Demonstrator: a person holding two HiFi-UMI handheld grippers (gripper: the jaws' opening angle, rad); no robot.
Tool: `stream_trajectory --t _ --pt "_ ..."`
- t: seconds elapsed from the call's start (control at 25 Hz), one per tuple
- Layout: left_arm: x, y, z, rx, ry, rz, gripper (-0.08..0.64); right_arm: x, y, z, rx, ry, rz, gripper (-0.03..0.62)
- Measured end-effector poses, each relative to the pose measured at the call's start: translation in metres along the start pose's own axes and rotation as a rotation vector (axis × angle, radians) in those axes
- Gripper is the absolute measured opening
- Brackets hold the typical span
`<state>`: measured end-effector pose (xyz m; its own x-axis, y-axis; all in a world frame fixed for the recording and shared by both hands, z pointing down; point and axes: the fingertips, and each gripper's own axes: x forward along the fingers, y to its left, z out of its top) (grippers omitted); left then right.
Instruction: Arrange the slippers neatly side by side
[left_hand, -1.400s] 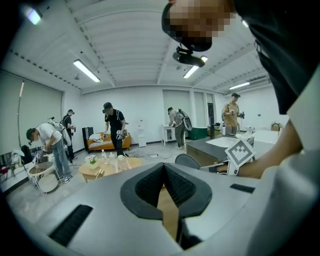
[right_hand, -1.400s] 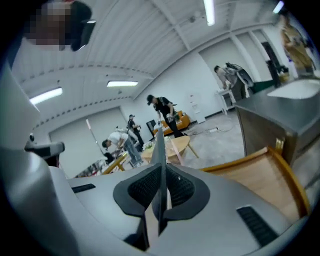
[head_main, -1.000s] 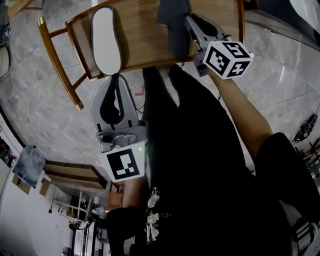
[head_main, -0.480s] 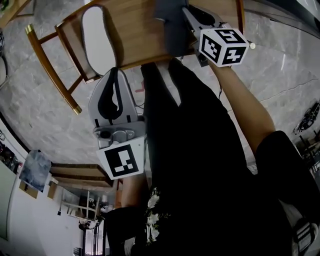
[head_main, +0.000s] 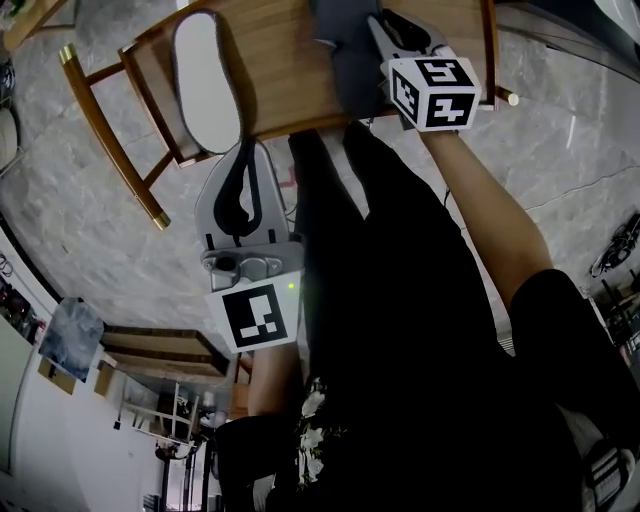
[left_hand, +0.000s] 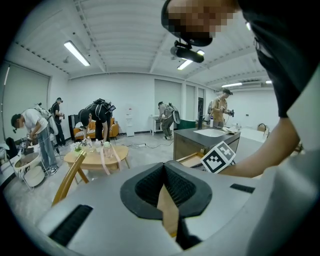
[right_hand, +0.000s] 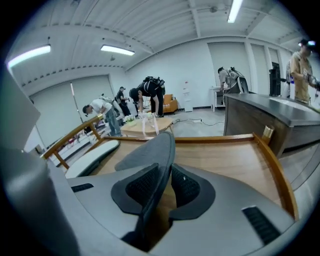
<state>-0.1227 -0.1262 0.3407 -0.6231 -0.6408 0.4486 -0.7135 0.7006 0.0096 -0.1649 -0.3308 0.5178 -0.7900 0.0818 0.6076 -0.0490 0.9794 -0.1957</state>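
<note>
Up at 12 o'clock in the head view, the right gripper (right_hand: 167, 186) has just been opening its jaws. The grey slipper (head_main: 345, 55) is between them over the wooden rack (head_main: 290, 85), leaning on one pad with a slim gap at the other. A pale-soled slipper (head_main: 207, 80) lies sole-up at 11 o'clock, apart from it. The left gripper (left_hand: 164, 189), toward 9 o'clock above the marbled floor (head_main: 90, 230), is closed and empty.

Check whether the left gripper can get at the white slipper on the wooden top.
Probably yes: the left gripper hangs empty beside the wooden top, and the white slipper lies uncovered just ahead, though the gripper's shut jaws must open first.
</note>
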Motion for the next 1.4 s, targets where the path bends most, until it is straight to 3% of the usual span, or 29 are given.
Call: stream_trajectory --t 0.36,0.52,0.6,0.8,1.0,1.24,1.4 --pt "0.003 0.0 -0.001 -0.007 0.007 -0.002 0.003 0.005 -0.001 0.001 -0.157 0.039 -0.035 0.066" --pt "0.009 -0.002 -0.002 -0.005 0.012 -0.012 0.003 -0.001 0.016 0.01 -0.385 0.013 -0.038 0.049" --pt "0.011 -0.003 -0.005 -0.007 0.023 -0.016 0.003 0.004 0.029 0.007 -0.449 0.024 -0.012 0.04" --pt "0.016 -0.005 -0.005 -0.001 0.035 -0.023 0.003 0.02 0.033 -0.026 -0.394 0.173 0.006 0.0" --pt "0.017 -0.004 -0.01 -0.005 0.051 -0.027 0.003 0.021 0.03 -0.033 -0.344 0.18 -0.002 0.0" --pt "0.02 0.005 -0.023 -0.036 0.073 -0.043 0.003 0.004 0.036 0.002 -0.327 0.05 0.003 0.0" --pt "0.022 0.029 -0.034 -0.056 0.094 -0.051 0.003 -0.008 0.072 0.026 -0.28 -0.025 0.117 0.0"
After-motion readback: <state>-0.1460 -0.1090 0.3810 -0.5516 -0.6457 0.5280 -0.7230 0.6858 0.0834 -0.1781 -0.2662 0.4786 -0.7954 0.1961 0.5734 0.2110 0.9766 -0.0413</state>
